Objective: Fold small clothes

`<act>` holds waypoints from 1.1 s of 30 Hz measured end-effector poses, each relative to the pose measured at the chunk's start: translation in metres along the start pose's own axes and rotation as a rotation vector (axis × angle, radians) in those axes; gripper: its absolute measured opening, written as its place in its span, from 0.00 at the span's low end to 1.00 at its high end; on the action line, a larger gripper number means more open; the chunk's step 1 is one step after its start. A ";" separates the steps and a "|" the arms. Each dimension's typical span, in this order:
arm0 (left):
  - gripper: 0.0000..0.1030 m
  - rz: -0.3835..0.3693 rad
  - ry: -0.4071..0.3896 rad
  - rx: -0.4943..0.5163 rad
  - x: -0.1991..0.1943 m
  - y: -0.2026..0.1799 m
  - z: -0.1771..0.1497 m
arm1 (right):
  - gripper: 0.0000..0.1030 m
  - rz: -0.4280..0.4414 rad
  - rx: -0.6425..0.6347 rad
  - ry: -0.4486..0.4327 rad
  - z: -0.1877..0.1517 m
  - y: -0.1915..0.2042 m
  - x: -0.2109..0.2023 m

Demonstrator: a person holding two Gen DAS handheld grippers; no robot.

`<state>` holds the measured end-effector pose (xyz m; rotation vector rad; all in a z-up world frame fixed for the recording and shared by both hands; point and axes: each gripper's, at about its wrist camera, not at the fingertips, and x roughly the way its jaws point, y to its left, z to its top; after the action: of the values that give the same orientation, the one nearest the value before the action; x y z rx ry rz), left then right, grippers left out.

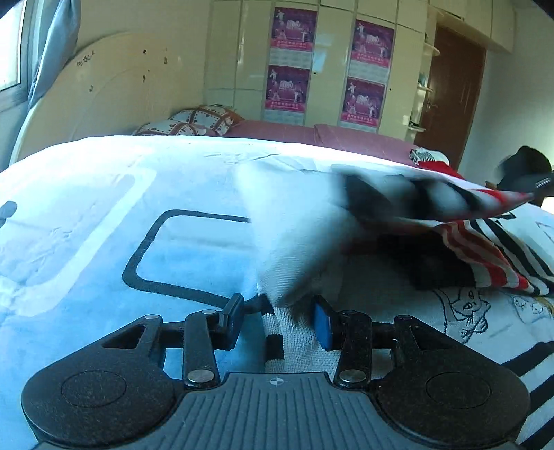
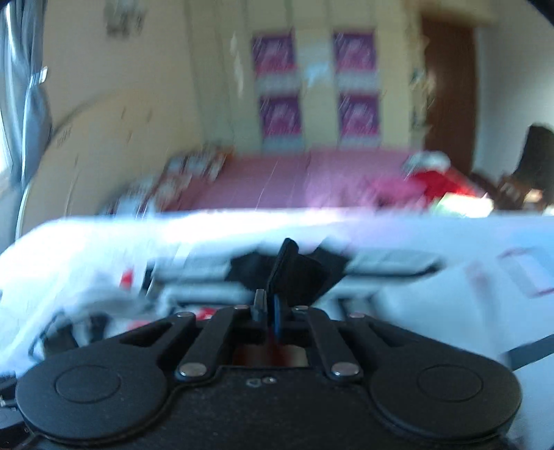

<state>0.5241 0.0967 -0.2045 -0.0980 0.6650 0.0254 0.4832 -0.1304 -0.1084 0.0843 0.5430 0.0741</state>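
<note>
Black left hand-held gripper (image 1: 278, 320) apart around striped garment (image 1: 450, 221); right hand-held gripper (image 2: 267, 308) pinched together, hold unclear.

Bedroom background stuff: a pale blue quilt (image 1: 86, 214) with a black rounded-rectangle print covers the near bed, with a pink sheet (image 1: 277, 133) behind it and a patchwork heart pillow (image 1: 194, 121) against the cream curved headboard (image 1: 104, 90). Four purple posters (image 1: 294, 29) hang on the cream wardrobe doors (image 1: 332, 69). Brown door (image 1: 453, 93) to the right, grey-blue curtain (image 1: 55, 45) on the left. There's a dark shape at the far right, maybe a chair (image 2: 533, 155), too blurry to say.
</note>
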 end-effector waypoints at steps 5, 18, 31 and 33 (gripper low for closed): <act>0.42 -0.002 -0.004 -0.010 -0.006 0.007 -0.008 | 0.04 -0.089 0.111 0.071 -0.025 -0.063 -0.001; 0.33 -0.031 0.001 -0.014 -0.035 0.010 0.002 | 0.06 -0.016 0.472 0.199 -0.043 -0.131 0.008; 0.30 -0.059 0.016 -0.127 -0.026 0.017 -0.004 | 0.06 -0.040 0.344 0.171 -0.047 -0.136 0.003; 0.30 -0.063 0.000 -0.131 -0.028 0.018 -0.004 | 0.06 -0.026 0.339 0.149 -0.045 -0.135 -0.002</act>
<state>0.4983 0.1143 -0.1916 -0.2449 0.6600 0.0087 0.4645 -0.2621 -0.1587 0.4047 0.7021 -0.0379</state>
